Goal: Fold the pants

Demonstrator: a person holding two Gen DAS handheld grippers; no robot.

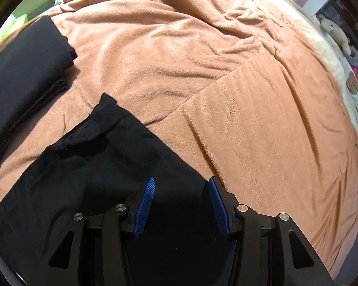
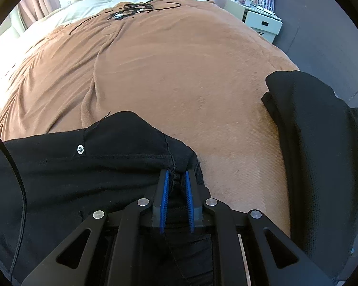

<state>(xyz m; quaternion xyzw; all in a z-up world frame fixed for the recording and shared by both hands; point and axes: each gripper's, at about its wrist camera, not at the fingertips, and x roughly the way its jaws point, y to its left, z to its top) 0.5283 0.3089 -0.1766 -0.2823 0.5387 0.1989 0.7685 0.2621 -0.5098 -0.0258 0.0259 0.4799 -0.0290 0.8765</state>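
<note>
Brown blanket (image 2: 169, 76) across the bed, white nightstand (image 2: 262, 23) beyond, right gripper (image 2: 176, 175) pinching black pants (image 2: 107, 162), left gripper (image 1: 181, 182) half-open over them

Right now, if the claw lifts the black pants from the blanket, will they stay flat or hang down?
Probably hang: the black pants lie creased and bunch where the right claw pinches them. They look light, as one pinch gathers the cloth. They may drag on the fuzzy brown blanket.

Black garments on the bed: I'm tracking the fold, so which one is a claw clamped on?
The black pants with the metal button; the right claw pinches their waistband. The other black garment lies untouched aside.
</note>
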